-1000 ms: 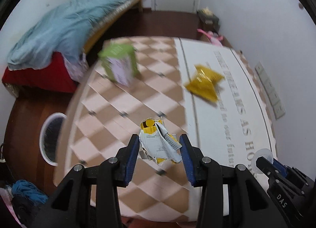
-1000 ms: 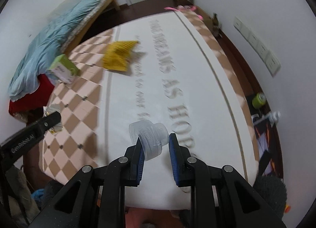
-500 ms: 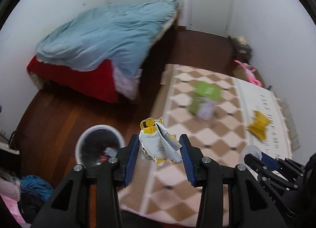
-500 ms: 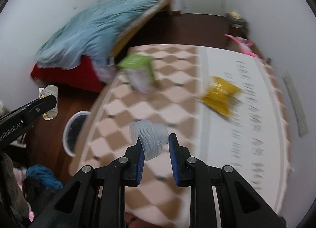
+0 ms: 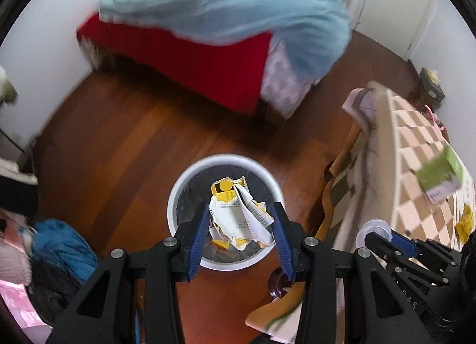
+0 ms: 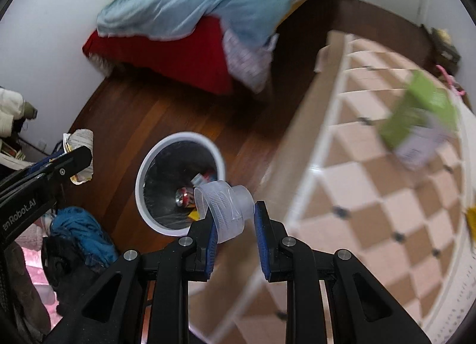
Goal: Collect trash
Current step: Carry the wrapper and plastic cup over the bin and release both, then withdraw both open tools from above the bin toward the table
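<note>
My left gripper (image 5: 239, 220) is shut on a crumpled yellow and white carton (image 5: 238, 216) and holds it right above the white trash bin (image 5: 184, 183) on the wooden floor. My right gripper (image 6: 233, 219) is shut on a clear plastic cup (image 6: 223, 207), held above the bin's (image 6: 142, 171) right rim beside the table edge. A can and other scraps lie inside the bin. A green box (image 6: 416, 115) and a yellow wrapper (image 5: 464, 222) lie on the checkered table (image 6: 357, 195). The left gripper and its carton (image 6: 78, 147) also show in the right wrist view.
A bed with a blue blanket (image 5: 226, 7) and red sheet stands beyond the bin. A pile of clothes, with blue fabric (image 5: 59, 242), lies on the floor to the left. The table edge (image 5: 372, 165) is right of the bin.
Both grippers swung left from over the table to the bin on the floor, each still holding its item. The left one now hangs right above the bin.
</note>
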A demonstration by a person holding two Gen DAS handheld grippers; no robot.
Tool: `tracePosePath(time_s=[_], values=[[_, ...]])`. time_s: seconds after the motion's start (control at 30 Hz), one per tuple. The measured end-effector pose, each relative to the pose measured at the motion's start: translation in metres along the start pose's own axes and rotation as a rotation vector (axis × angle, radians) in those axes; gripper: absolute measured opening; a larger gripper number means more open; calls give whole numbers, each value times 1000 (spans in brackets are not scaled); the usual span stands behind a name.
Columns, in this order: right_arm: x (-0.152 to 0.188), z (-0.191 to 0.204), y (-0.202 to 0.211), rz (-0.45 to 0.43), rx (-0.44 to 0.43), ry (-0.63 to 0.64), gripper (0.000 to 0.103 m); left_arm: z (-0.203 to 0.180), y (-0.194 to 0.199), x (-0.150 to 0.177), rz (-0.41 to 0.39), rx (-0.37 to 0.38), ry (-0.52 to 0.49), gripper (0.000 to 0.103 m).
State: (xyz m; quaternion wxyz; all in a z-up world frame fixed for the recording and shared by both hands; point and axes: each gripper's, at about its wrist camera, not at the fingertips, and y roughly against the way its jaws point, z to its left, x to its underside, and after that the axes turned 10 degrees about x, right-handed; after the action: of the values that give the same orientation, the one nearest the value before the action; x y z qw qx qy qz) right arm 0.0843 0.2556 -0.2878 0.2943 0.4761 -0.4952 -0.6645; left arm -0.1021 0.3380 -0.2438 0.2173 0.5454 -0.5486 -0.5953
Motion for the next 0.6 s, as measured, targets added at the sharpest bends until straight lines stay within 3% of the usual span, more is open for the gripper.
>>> tracePosePath(time_s=[0.13,0.37,0.4,0.43,0.47,0.6], values=[[-19,28,-41,72,-26,4,24,47,-32,-14,78,25,73,42],[-39,63,-94,156,-58,-2,25,87,-59,-22,181,78,151,56],[-42,67,-100,168,-66,-1,25,91,-59,-21,175,69,154,66],[-43,69,-105,177,-77,0,25,94,-60,-20,167,63,160,84],[-44,73,-110,191,-87,5,26,97,-59,-19,158,58,170,90],[-39,75,-121,213,-87,8,62,104,-57,-10,146,-30,160,97]])
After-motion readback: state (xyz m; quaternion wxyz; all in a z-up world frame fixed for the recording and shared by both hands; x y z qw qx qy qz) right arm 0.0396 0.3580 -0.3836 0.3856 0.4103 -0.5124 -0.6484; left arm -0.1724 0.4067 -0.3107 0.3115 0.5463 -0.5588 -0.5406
